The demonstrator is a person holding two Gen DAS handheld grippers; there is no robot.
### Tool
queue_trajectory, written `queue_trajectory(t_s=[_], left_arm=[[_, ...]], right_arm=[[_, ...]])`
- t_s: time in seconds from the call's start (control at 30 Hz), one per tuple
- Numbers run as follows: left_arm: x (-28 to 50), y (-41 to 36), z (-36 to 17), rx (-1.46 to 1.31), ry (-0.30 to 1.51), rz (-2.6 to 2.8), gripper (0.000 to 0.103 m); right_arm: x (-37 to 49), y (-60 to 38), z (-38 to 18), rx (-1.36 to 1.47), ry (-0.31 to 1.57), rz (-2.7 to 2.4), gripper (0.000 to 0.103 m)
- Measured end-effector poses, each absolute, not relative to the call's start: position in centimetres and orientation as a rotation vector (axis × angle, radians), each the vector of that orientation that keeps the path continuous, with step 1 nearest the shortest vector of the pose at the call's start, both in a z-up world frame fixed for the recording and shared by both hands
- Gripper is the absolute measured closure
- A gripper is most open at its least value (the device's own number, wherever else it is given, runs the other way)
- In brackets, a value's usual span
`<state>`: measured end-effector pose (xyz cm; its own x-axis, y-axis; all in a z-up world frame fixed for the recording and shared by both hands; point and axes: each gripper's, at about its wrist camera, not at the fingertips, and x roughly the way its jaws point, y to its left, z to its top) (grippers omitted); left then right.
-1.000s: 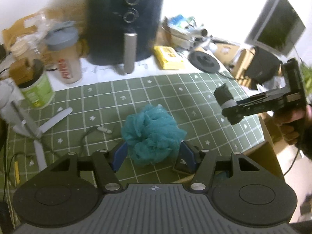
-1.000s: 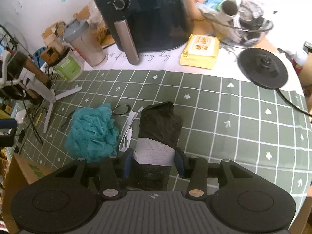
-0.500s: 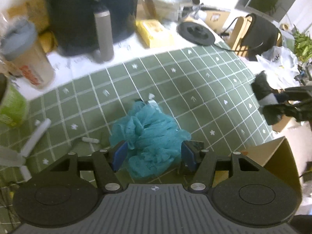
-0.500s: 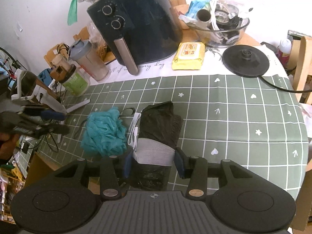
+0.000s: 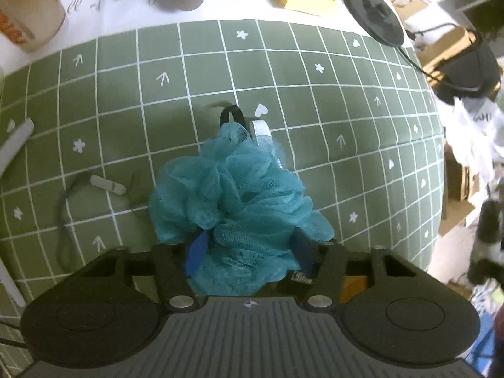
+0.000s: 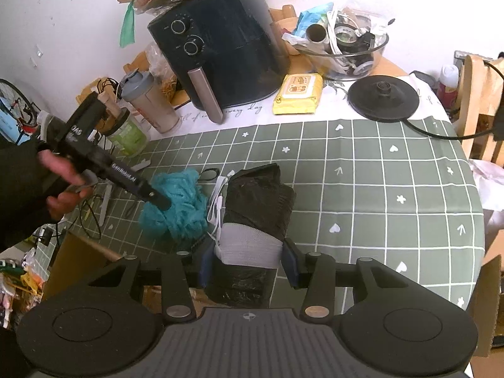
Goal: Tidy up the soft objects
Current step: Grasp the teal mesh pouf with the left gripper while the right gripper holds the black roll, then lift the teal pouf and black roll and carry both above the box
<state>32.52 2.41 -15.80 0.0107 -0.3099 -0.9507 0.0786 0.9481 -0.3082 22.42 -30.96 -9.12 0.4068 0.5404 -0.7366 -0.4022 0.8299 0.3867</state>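
L tongs (image 5: 249, 249): my jaws are closing w/ the teal bath pouf (image 5: 239, 201) between them, blue pads already sinking into the mesh. I come at it steeply from above so the fluff bunches in the gap. Pouf sits on the green grid cloth (image 5: 315, 94) near its front edge, resting partly on a white strap (image 5: 260, 127) and a black loop (image 5: 231, 115).

R tongs (image 6: 247, 267): clamped at mid width on a black rolled bundle w/ a grey band (image 6: 252, 245), gripped at the band, prob. the firmest spot; can't tell if it's lifted.

Containers: glass bowl (image 6: 349, 63) at the table's back edge, crammed w/ tape rolls & clutter. Cardboard box (image 6: 78, 258) below the front edge, contents not visible.
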Motion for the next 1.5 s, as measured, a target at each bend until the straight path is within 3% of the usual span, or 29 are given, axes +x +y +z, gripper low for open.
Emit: queue_trajectory(t_s=[0.07, 0.17, 0.33, 1.5], left_arm=[[32.4, 2.4, -15.8, -0.204, 1.527, -0.295, 0.070], [31.7, 1.9, -15.1, -0.165, 1.497, -0.296, 0.079], [30.9, 1.1, -14.0, -0.097, 1.433, -0.282, 0.084], [18.2, 0.8, 0.0, -0.107, 0.963, -0.287, 0.088]], right_arm=[[22.1, -31.2, -9.1, 0.155, 0.985, 0.603, 0.055], [21.8, -31.5, -8.9, 0.162, 0.983, 0.612, 0.055], [21.8, -31.7, -9.0, 0.167, 0.979, 0.615, 0.055], [19.3, -31.2, -4.1, 0.153, 0.890, 0.555, 0.055]])
